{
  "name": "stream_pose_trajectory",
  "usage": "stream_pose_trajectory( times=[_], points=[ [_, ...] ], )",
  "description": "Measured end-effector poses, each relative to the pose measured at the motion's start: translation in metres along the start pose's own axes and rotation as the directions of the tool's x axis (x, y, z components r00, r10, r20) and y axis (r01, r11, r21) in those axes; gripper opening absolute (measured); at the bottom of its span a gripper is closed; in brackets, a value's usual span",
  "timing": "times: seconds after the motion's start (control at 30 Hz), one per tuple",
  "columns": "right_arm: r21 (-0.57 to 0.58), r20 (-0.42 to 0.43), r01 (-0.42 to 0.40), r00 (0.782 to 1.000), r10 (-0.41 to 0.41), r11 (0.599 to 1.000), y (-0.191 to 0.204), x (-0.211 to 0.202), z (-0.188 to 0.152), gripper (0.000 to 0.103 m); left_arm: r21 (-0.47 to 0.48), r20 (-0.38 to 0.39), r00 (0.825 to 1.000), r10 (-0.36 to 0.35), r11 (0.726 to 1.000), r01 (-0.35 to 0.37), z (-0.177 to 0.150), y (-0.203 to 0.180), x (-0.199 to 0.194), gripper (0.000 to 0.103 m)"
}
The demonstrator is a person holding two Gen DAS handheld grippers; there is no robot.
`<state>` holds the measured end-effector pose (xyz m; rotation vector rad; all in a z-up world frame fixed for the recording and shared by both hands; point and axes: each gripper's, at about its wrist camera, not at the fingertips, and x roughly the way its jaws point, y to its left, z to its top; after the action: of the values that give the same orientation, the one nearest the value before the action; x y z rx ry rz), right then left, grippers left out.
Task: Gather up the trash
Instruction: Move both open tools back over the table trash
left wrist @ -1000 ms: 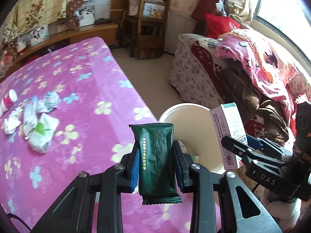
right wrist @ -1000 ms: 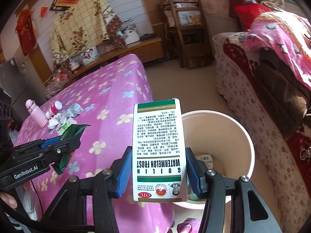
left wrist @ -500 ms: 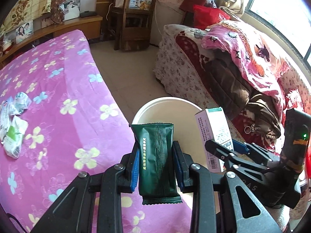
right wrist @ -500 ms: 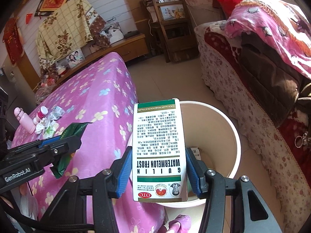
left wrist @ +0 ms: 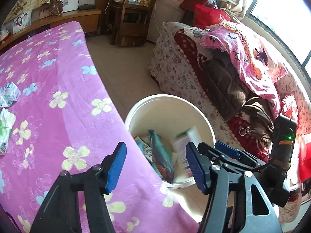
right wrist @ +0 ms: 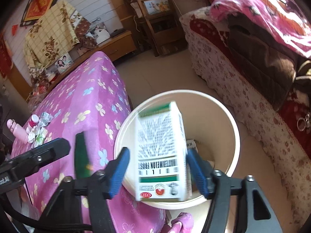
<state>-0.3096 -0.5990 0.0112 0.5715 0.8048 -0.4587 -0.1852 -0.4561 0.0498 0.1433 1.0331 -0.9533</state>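
White medicine box (right wrist: 161, 151), right wrist view, seen upside down and motion-blurred: bold black "...MELON FROST" with a spaced line of capitals beside it, too smeared to read; red oval "OTC" mark at its lower left corner; dense small print on the rest, unreadable. Black arm of the left gripper (right wrist: 33, 161), at the left edge of that view: white lettering ending in "AI", cut off by the frame. Left wrist view: the same box (left wrist: 184, 147) in the bucket is blurred, nothing readable.

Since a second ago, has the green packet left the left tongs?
Yes. The left tongs, just opened, are empty; the green packet is dropping into the white bucket.
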Motion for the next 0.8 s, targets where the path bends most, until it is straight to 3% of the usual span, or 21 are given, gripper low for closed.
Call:
stream_pose_trajectory(
  times=[0.37,0.8],
  points=[
    [-0.008,-0.006,-0.009,1.0,0.009,1.0,0.009,-0.002,-0.002,0.067,0.0,0.033,0.996,0.085,0.996,-0.085,-0.008,0.017,-0.016,0.064],
    [-0.094,0.017,-0.034,0.999,0.035,0.995,0.058,-0.017,-0.007,0.067,-0.02,0.098,0.976,0.194,0.981,-0.193,-0.019,0.046,-0.049,0.064]
  ],
)
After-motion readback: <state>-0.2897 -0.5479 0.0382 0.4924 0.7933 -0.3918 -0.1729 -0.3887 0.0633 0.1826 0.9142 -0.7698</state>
